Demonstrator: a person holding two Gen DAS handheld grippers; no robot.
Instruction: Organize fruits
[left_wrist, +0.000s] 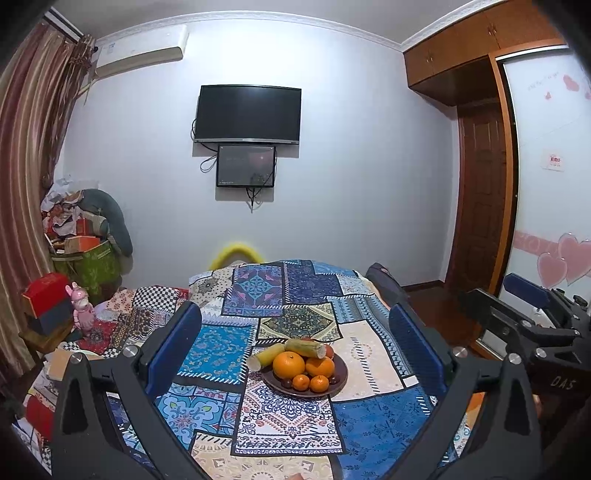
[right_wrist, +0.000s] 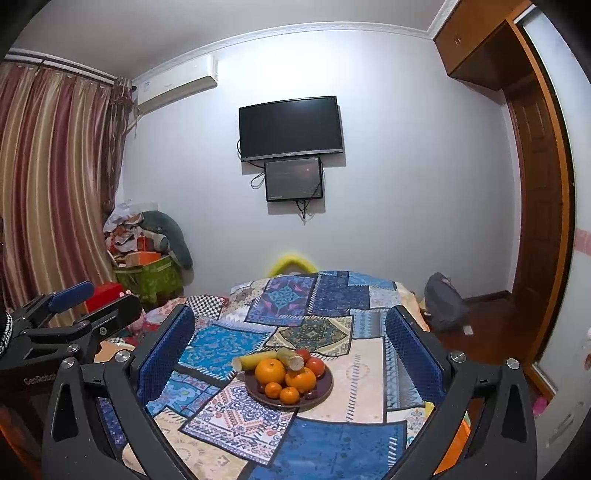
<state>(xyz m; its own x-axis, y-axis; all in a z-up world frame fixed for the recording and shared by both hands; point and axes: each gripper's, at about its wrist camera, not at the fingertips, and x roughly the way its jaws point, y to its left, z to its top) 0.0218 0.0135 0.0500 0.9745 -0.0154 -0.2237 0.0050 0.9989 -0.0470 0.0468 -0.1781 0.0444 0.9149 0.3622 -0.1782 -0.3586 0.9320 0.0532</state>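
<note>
A dark brown plate (left_wrist: 341, 373) (right_wrist: 325, 384) sits on the patchwork cloth, heaped with fruit. On it lie two large oranges (left_wrist: 289, 364) (right_wrist: 270, 371), two small tangerines (left_wrist: 319, 383) (right_wrist: 289, 395), two yellow-green corn pieces (left_wrist: 303, 348) (right_wrist: 256, 360), red tomatoes (right_wrist: 315, 365) and a few dark small fruits. My left gripper (left_wrist: 295, 347) hangs open above the near side of the table, nothing between its blue pads. My right gripper (right_wrist: 291, 354) is open too, empty, framing the plate from farther back. Each gripper shows at the other view's edge.
The patchwork cloth (left_wrist: 373, 417) covers the whole table. A yellow chair back (left_wrist: 238, 253) stands at the far edge. Boxes and a pink toy (left_wrist: 82, 306) crowd the left. A dark bag (right_wrist: 445, 306) lies on the floor at right, near a wooden door (left_wrist: 480, 192).
</note>
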